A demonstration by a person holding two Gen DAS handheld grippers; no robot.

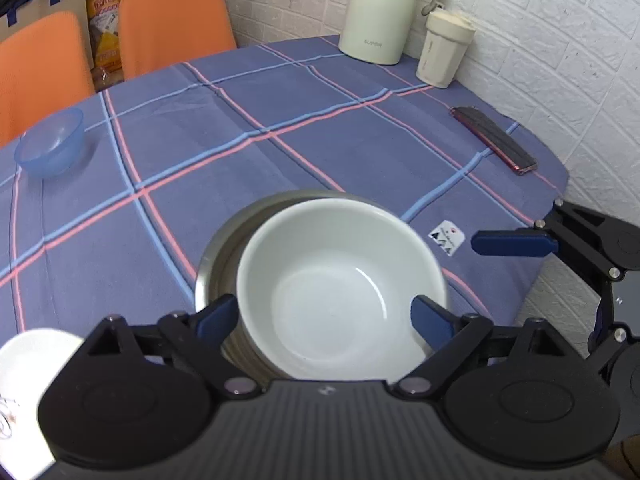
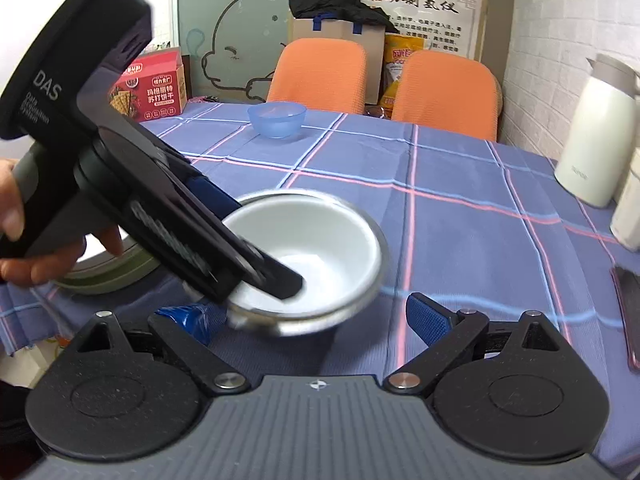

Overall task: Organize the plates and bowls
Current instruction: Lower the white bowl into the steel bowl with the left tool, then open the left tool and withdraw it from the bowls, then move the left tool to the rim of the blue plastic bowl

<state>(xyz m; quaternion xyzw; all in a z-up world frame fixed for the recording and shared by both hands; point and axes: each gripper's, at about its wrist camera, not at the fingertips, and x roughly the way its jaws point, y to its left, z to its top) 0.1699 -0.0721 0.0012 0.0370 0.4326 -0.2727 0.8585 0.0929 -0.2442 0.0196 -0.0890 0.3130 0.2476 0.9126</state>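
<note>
- A white bowl [image 1: 340,292] sits nested inside a steel bowl [image 1: 212,264] near the front of a table [image 1: 320,128] covered in blue plaid cloth.
- The left gripper [image 1: 325,317] hangs over the pair, fingers spread; one finger reaches inside the white bowl, the other is outside its rim, so it is not clamped.
- The right gripper [image 2: 304,318] waits just beside the bowls, fingers apart and holding nothing.
- Judged from this, one nesting is done.
- Still loose: a clear blue bowl [image 2: 277,119] far across the table, a white dish [image 1: 24,392] at the near left edge, and a green-rimmed dish [image 2: 108,276] beside the left hand [image 2: 24,248].
- The white bowl is plain, glossy, deep and empty.
</note>
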